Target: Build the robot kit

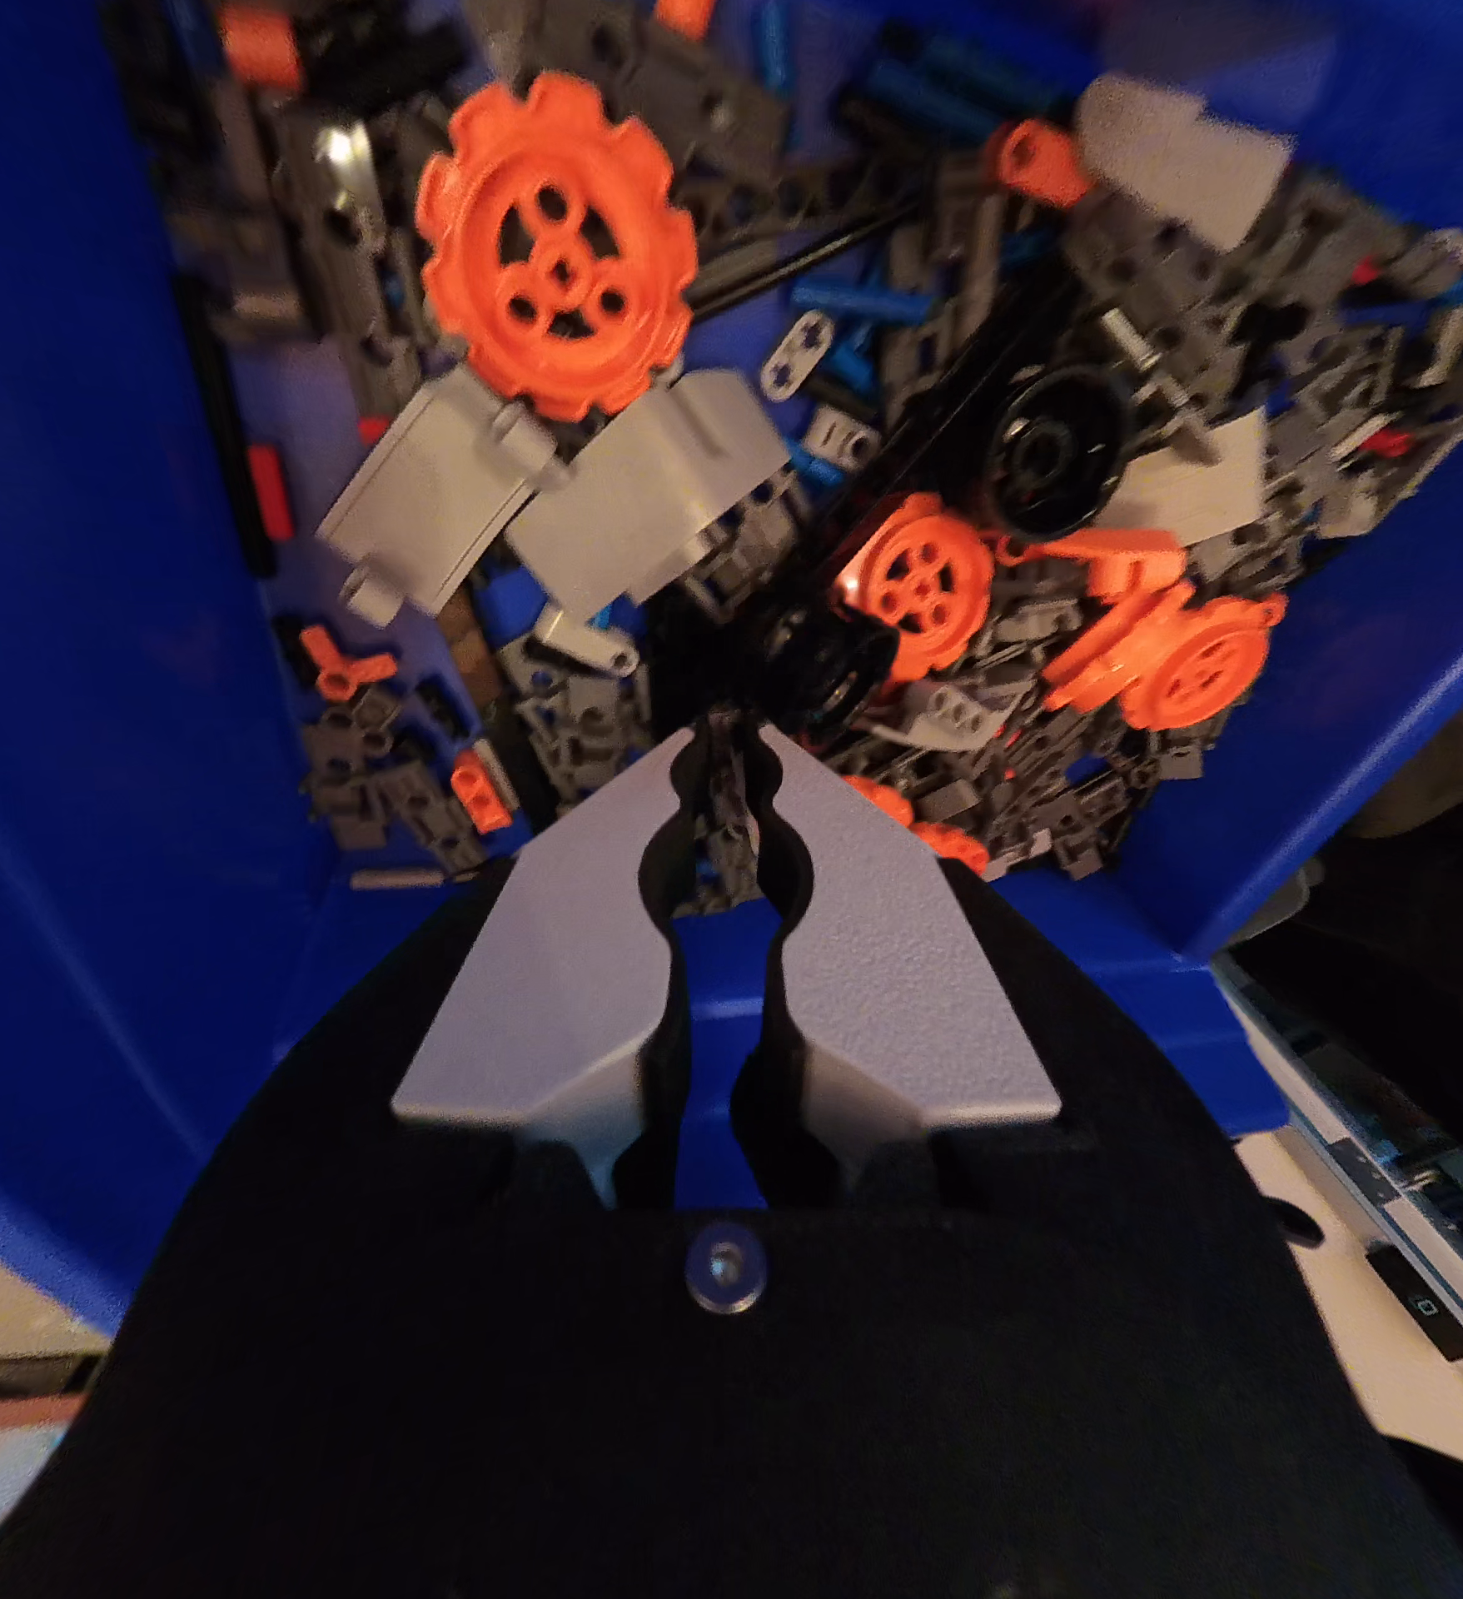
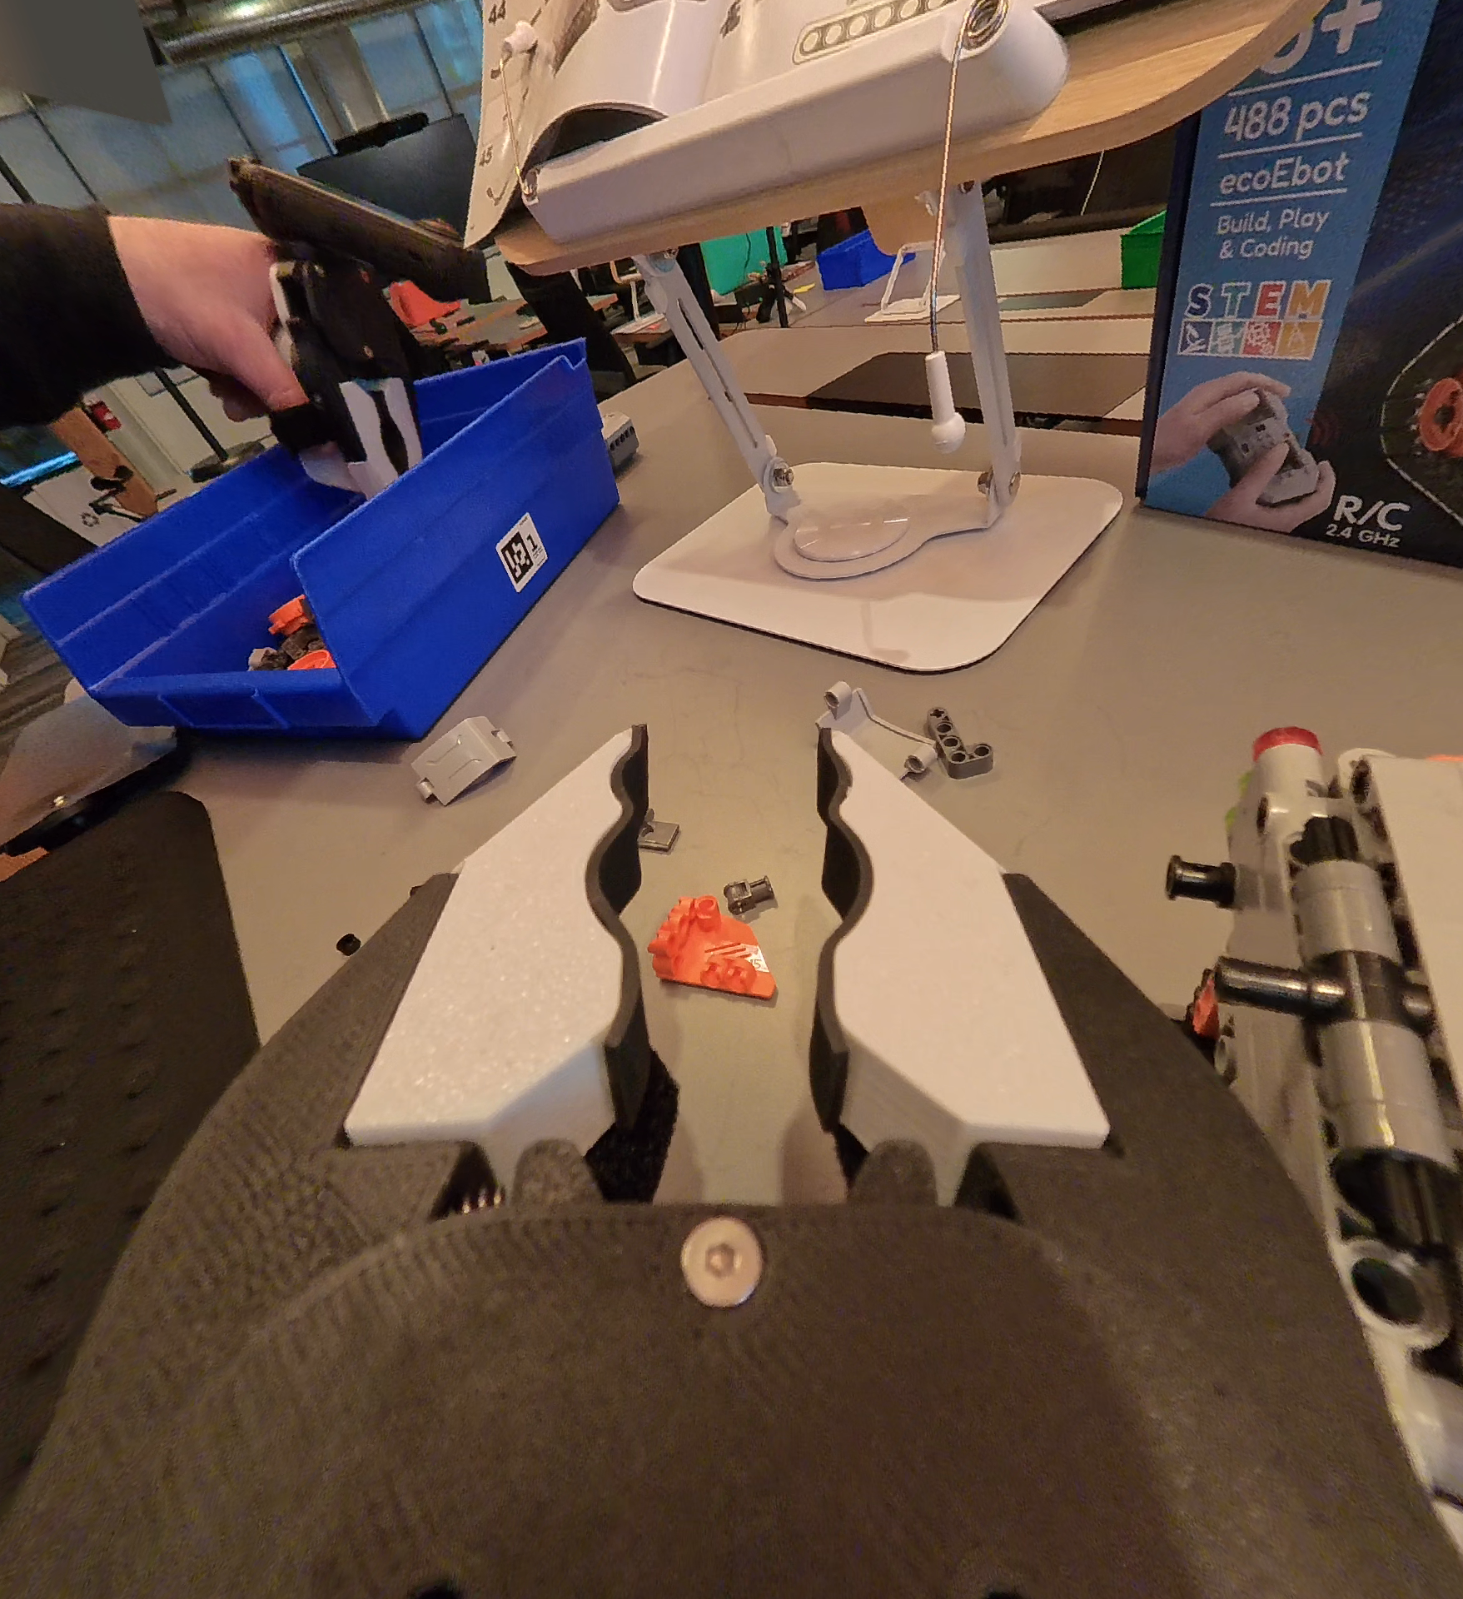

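My left gripper (image 1: pixel 728 735) reaches into a blue bin (image 1: pixel 105 692) full of loose building pieces. Its jaws are nearly closed on a dark grey holed piece (image 1: pixel 723 809) at the front of the pile. A large orange gear (image 1: pixel 555 242), grey curved panels (image 1: pixel 624 493) and smaller orange wheels (image 1: pixel 927 580) lie beyond. In the right wrist view this gripper (image 2: pixel 364 450) shows inside the bin (image 2: pixel 451 554), held by a hand (image 2: pixel 208 320). My right gripper (image 2: pixel 732 744) is open and empty, low over the grey table (image 2: pixel 1100 692). An orange wedge piece (image 2: pixel 715 952) and a small black connector (image 2: pixel 749 894) lie between its fingers.
A white book stand (image 2: pixel 875 554) holding an open booklet stands behind. A blue product box (image 2: pixel 1333 260) stands at the back right. A partly built white and grey model (image 2: pixel 1359 1038) lies close on the right. A grey panel (image 2: pixel 461 757) and a dark grey angled beam (image 2: pixel 961 748) lie on the table. Spacing between my two grippers at the tips: around 40 cm. From my left tips it is roughly 9 cm to the large orange gear (image 1: pixel 555 242); from my right, 40 cm.
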Motion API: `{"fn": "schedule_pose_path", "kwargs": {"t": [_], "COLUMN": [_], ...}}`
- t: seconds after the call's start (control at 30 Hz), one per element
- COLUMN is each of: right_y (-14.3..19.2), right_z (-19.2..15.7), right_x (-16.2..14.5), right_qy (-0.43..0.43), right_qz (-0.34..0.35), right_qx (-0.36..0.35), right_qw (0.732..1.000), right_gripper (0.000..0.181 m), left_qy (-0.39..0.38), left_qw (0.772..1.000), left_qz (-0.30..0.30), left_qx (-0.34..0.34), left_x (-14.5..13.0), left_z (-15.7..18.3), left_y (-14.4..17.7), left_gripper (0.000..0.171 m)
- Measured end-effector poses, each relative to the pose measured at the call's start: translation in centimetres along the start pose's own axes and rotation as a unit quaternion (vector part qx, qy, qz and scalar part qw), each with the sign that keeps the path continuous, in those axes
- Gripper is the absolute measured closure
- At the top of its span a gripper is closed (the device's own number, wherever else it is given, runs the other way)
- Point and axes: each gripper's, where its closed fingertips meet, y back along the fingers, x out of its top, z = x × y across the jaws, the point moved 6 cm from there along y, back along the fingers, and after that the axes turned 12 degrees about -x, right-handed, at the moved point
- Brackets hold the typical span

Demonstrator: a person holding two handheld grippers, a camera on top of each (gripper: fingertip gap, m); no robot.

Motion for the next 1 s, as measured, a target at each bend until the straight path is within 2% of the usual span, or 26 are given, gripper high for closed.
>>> {"fn": "schedule_pose_path", "kwargs": {"t": [0.13,0.27,0.33,0.53,0.77,1.0], "right_y": [0.0,0.0,0.0,0.0,-0.1,0.0], "right_z": [0.0,0.0,-0.1,-0.1,-0.1,-0.1], "right_x": [0.0,0.0,0.0,0.0,0.0,0.0], "right_qy": [0.001,0.002,0.002,0.003,0.003,0.003], "right_qz": [-0.002,-0.002,-0.002,-0.001,-0.002,0.000], "right_qx": [0.001,-0.001,0.000,0.000,0.001,0.001], "right_qw": [1.000,1.000,1.000,1.000,1.000,1.000], "right_gripper": [0.145,0.145,0.145,0.145,0.145,0.145], "left_qy": [-0.048,-0.062,-0.053,-0.014,0.002,-0.013], "left_qw": [0.996,0.991,0.993,0.996,0.996,0.989], "left_qz": [0.032,0.070,0.073,0.092,-0.002,-0.006], "left_qx": [-0.066,-0.094,-0.078,0.004,0.089,0.149], "left_x": [2.1,2.3,1.5,-1.2,-3.3,-2.8], "left_z": [2.2,2.9,2.2,-0.9,-3.9,-4.6], "left_y": [-0.7,0.8,2.0,5.5,3.8,4.6], "left_gripper": [0.166,0.152,0.145,0.149,0.155,0.164]}}
